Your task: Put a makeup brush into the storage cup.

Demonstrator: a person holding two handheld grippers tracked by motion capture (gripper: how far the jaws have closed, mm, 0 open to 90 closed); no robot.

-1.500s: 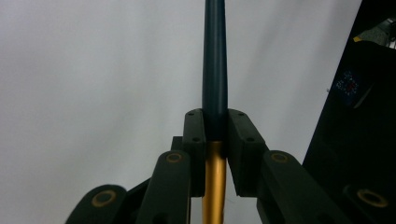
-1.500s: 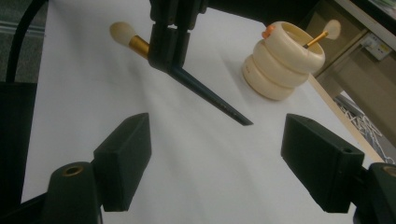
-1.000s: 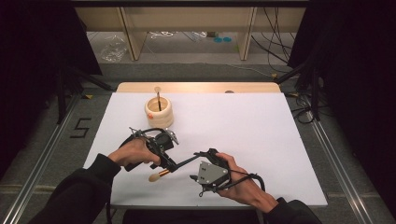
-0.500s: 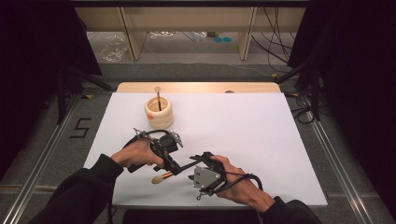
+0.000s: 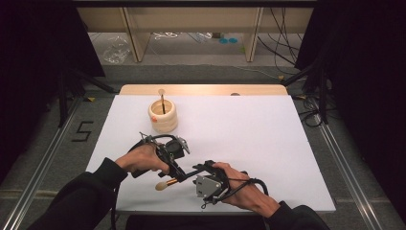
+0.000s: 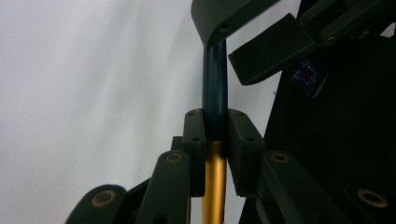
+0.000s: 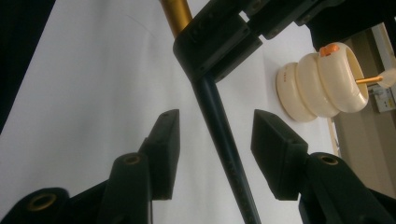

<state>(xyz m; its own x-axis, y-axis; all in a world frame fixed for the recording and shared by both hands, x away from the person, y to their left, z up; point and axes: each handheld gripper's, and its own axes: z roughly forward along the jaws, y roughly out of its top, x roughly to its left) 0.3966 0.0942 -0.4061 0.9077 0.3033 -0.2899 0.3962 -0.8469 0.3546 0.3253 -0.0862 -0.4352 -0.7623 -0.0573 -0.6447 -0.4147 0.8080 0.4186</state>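
Left gripper point(image 5: 176, 165) had its fingers point(image 6: 194, 135) clenched on the makeup brush point(image 5: 168, 182), gripping right where the gold ferrule meets the dark blue handle. In the left gripper view the gold section ran down below the fingers and the dark handle continued up past them. The brush was held low over the near part of the white tabletop point(image 5: 249, 134), between the two hands, with its tan bristle tip pointing toward the near-left in the high view. Right gripper point(image 5: 203, 172) sat just beside the left one, closer to the near edge. Its fingers point(image 7: 164, 144) had just been closing, with the brush handle point(image 7: 224, 135) between them. In the right gripper view there was still a visible gap on both sides of the handle, so the fingers were not pressing on it: released, straddling only. The handle ran diagonally between those fingers, up into the left gripper's grasp. The cream ribbed holder point(image 5: 163, 116) stood upright toward the far-left part of the tabletop, well apart from both grippers, with another thin brush point(image 5: 162, 99) standing in it. An orange mark showed on the holder's rim in the right gripper view. Both forearms came in from the near edge, in dark sleeves.
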